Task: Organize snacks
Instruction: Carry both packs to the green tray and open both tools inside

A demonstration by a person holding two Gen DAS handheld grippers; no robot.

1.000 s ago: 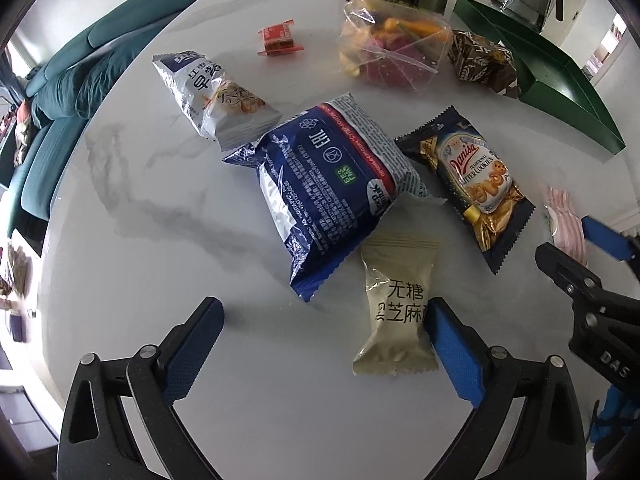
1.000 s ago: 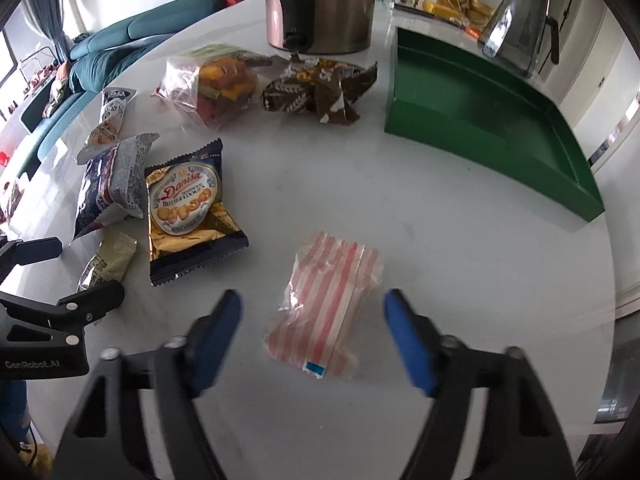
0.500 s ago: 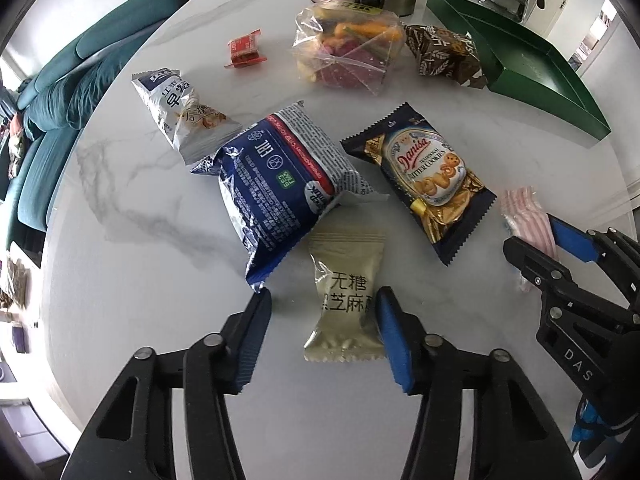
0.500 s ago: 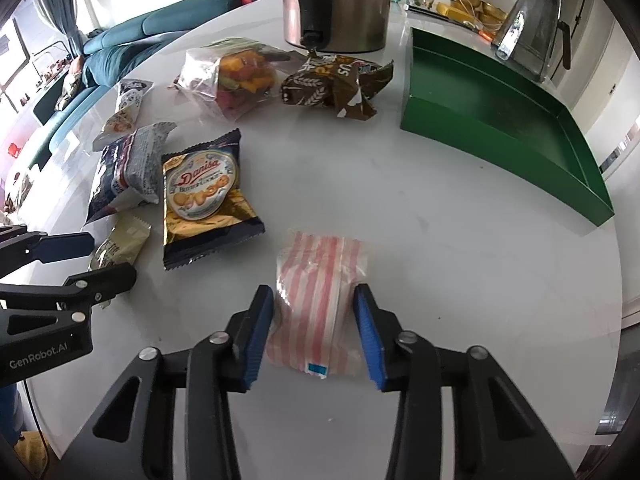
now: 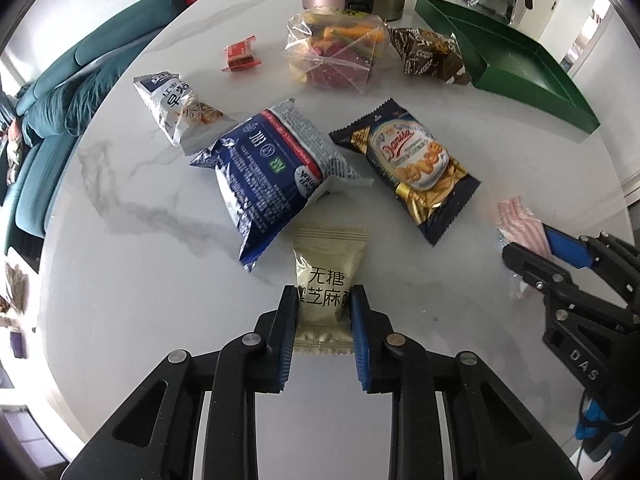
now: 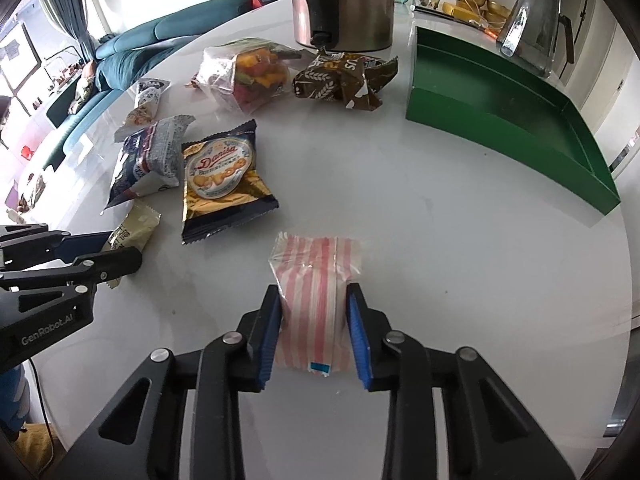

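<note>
From the left wrist view, the left gripper (image 5: pixel 324 304) has its jaws pinched on the lower half of the beige packet (image 5: pixel 326 280), which lies flat on the table (image 5: pixel 152 280) with its top edge just under the blue bag (image 5: pixel 264 176). The grip sits low on a soft, slippery wrapper, so the packet could slide out as it lifts, and its top corner could drag the blue bag along, since the two look to be touching. The cookie bag (image 5: pixel 412 164) lies just right of the blue bag, the green tray (image 5: pixel 516 84) well beyond it at the far right, and the white bag (image 5: pixel 180 108), red sweet (image 5: pixel 240 54) and clear bag (image 5: pixel 336 56) lie farther back. From the right wrist view, the right gripper (image 6: pixel 314 320) has its jaws closed on the striped pack (image 6: pixel 316 292), gripped at its near half, with the far end free. That end looks limp and may sag or swing on the way to the tray (image 6: pixel 500 120), which lies far off to the right; it could catch on the tray's near wall if carried low. The brown bag (image 6: pixel 344 80) lies just left of the tray, before a metal canister (image 6: pixel 344 0), and a kettle (image 6: pixel 532 36) stands behind the tray. The surface is white marble, glossy and smooth, so packets will skid if nudged. A teal sofa (image 6: pixel 132 52) and bright windows lie beyond the table's left edge.
</note>
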